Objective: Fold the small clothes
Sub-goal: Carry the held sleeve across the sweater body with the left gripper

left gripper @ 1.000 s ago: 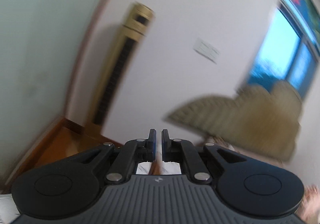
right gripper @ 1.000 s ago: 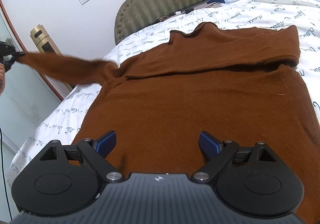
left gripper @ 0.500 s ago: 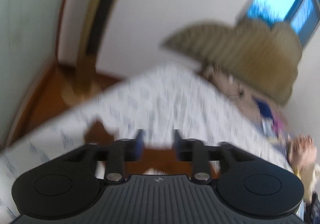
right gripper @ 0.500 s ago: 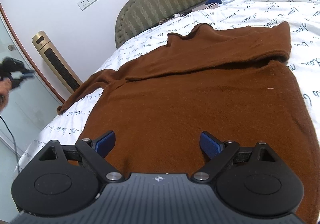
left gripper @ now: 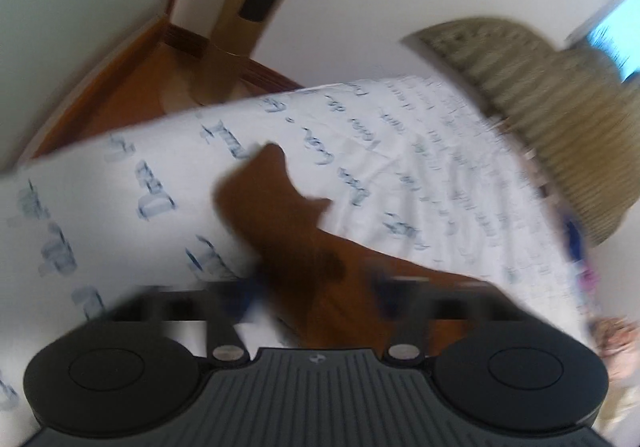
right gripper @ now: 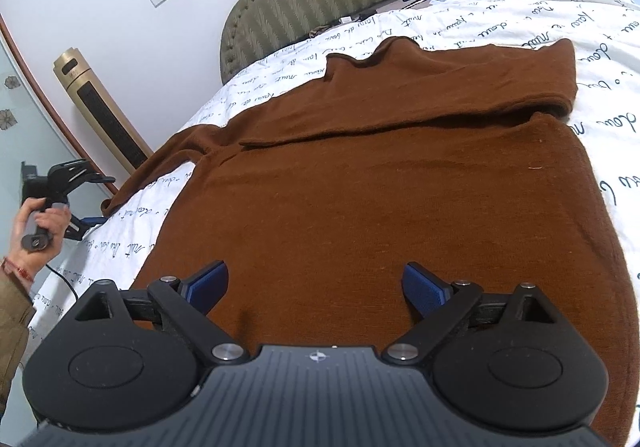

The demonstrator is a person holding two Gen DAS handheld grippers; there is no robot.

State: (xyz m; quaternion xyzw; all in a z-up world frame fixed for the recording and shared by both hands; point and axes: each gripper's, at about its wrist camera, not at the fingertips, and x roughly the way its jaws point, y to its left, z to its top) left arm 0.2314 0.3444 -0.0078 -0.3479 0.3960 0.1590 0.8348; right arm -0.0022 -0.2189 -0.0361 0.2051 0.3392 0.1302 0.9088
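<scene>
The brown sweater (right gripper: 360, 183) is spread on the bed (right gripper: 560, 19), the right gripper (right gripper: 316, 287) is held wide above it, empty, while the left gripper (left gripper: 316, 287), blurred, is closing over its sleeve (left gripper: 276, 207).

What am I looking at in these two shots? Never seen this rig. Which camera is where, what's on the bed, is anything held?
No robot here: a person carries a handheld two-finger gripper in each hand, and each has a fisheye camera looking forward along its jaws.

The sharp picture is from the right gripper. Its jaws stand wide open above a brown sweater spread on a bed with a script-printed white sheet. At its left edge you see the person's left hand holding the other gripper.

The blurred picture is from the left gripper, moving. It looks at the sweater's sleeve end lying near the bed's edge. Its jaws are closing, with brown cloth between them; whether they grip it is too blurred to tell.
</scene>
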